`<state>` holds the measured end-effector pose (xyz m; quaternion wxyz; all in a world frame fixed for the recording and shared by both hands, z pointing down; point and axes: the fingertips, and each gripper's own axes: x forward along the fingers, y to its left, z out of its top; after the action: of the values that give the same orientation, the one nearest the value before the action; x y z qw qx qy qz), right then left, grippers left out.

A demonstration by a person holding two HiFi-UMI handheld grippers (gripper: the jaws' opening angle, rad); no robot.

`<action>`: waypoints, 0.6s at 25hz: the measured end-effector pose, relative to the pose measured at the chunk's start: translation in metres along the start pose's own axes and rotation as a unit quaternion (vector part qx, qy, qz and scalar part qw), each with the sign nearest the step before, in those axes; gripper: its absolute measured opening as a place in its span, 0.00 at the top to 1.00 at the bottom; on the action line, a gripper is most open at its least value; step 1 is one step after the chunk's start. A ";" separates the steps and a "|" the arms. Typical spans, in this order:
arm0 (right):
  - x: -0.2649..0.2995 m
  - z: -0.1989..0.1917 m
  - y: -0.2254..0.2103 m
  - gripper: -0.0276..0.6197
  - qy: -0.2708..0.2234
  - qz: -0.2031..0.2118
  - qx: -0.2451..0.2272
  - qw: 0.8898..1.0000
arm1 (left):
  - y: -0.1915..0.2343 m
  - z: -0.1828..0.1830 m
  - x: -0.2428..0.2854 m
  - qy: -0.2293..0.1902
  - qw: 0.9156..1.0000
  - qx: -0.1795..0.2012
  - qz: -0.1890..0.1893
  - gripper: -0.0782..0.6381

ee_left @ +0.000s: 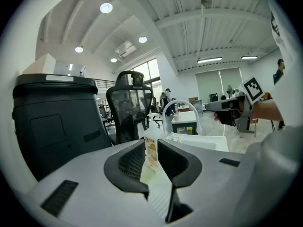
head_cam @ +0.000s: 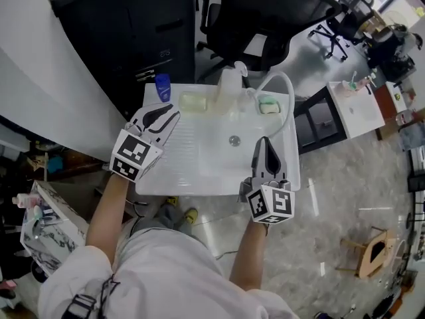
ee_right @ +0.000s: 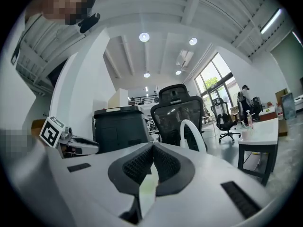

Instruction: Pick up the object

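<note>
A: Where does the translucent white pump bottle stand?
B: Upright at the back rim of the white plastic sink, near the white curved tap.
A: And the left gripper?
B: At the sink's left edge, jaws a little apart and empty. The bottle shows through the gap, well beyond.
A: The right gripper?
B: Over the front right, jaws closed on nothing.

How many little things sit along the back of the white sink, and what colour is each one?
Blue: 1, the blue container
Pale yellow: 1, the yellowish block
White: 1, the pump bottle
Green: 1, the green block
Total: 4
</note>
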<state>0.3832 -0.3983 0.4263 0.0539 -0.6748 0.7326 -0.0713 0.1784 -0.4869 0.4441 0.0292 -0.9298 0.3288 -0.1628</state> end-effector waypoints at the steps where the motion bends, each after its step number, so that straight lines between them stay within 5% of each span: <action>1: 0.004 -0.001 0.000 0.95 0.000 0.001 -0.004 1.000 | 0.001 -0.003 0.006 0.004 1.000 0.006 -0.003 0.78; 15: 0.043 -0.024 -0.010 0.95 0.004 0.004 0.010 1.000 | 0.015 -0.066 0.096 0.101 0.988 0.098 -0.063 0.77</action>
<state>0.3854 -0.4410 0.4522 0.0580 -0.6709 0.7348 -0.0815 0.2178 -0.5545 0.5316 0.0764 -0.9199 0.2537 -0.2892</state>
